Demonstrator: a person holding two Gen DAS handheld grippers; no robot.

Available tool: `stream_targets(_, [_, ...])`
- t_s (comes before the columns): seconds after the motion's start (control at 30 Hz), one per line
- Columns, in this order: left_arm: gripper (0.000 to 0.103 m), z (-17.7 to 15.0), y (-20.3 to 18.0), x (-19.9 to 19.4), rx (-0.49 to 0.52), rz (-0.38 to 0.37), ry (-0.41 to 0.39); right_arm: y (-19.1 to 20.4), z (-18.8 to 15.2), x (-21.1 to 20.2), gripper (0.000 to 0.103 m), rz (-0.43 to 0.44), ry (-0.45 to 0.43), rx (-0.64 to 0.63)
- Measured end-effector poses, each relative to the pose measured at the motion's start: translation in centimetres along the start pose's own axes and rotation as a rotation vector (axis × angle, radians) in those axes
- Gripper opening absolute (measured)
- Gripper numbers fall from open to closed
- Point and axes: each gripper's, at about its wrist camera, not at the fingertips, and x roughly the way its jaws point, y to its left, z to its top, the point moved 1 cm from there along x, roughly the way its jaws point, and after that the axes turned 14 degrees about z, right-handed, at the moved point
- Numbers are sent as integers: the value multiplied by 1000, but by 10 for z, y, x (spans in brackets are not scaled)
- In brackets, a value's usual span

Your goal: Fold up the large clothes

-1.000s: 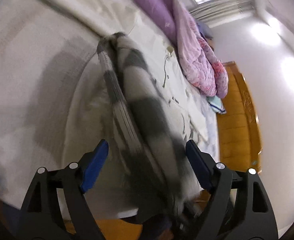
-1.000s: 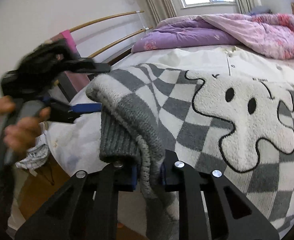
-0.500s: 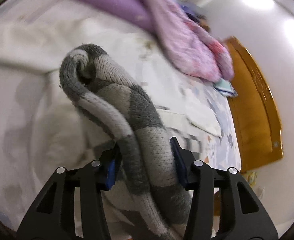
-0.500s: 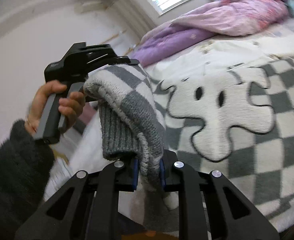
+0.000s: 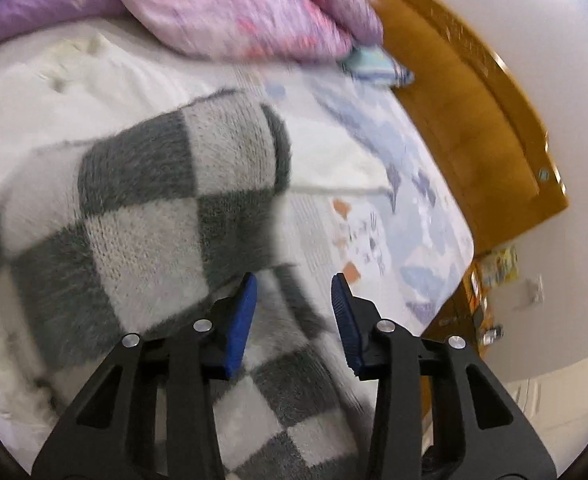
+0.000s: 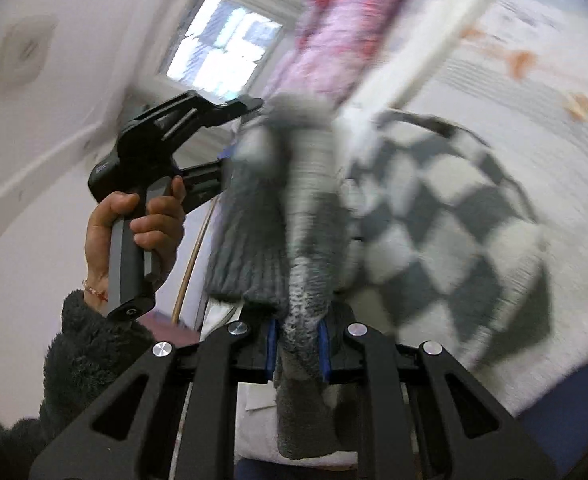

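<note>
A grey-and-white checkered sweater (image 5: 146,220) lies partly folded on the bed, blurred by motion. My left gripper (image 5: 294,312) hovers over it with its blue pads narrowing on a strip of the knit that runs between them. In the right wrist view a person's hand (image 6: 142,220) carries that left gripper (image 6: 242,136), and a raised edge of the sweater (image 6: 433,208) hangs from its fingers. My right gripper (image 6: 295,344) is shut on a bunched grey fold near the ribbed hem (image 6: 246,248), which drapes down over its jaws.
A pink and purple quilt (image 5: 234,8) is heaped at the far side of the bed. A white garment (image 5: 54,80) lies under the sweater on a patterned sheet (image 5: 393,200). A wooden bed end (image 5: 473,120) borders the right. A window (image 6: 222,52) shows behind.
The left jaws went from wide open to closed on the sweater's edge. Both grippers swept across the bed with the sweater and rolled, so the fabric now doubles over itself.
</note>
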Motion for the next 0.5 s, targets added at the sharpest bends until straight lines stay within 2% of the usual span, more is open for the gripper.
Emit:
stream_targets(0.1, [37, 2, -23, 41, 51, 43, 55, -31, -6, -9, 14, -97, -9, 48])
stream_targets(0.17, [37, -1, -34, 57, 102, 39, 84, -40, -6, -12, 14, -112, -16, 69])
stream_targets(0.2, [38, -4, -38, 55, 113, 26, 74, -39, -6, -13, 14, -113, -16, 68])
stream_targets(0.23, [40, -5, -40, 50, 118, -6, 57, -32, -6, -15, 14, -111, -15, 40])
stream_targets(0.27, [49, -6, -39, 40, 126, -36, 30, -27, -5, -19, 14, -106, -17, 22])
stream_targets(0.33, [51, -9, -35, 18, 132, -50, -34, -22, -8, -23, 14, -92, -25, 11])
stream_targets(0.37, [56, -10, -31, 7, 135, -65, -63, -24, -8, -26, 14, -93, -30, 13])
stream_targets(0.43, [64, -15, -16, -15, 105, -22, -124, -28, -11, -31, 14, -116, -47, 25])
stream_targets(0.5, [64, -24, 10, -29, 76, 42, -151, -43, -15, -36, 14, -147, -54, 64])
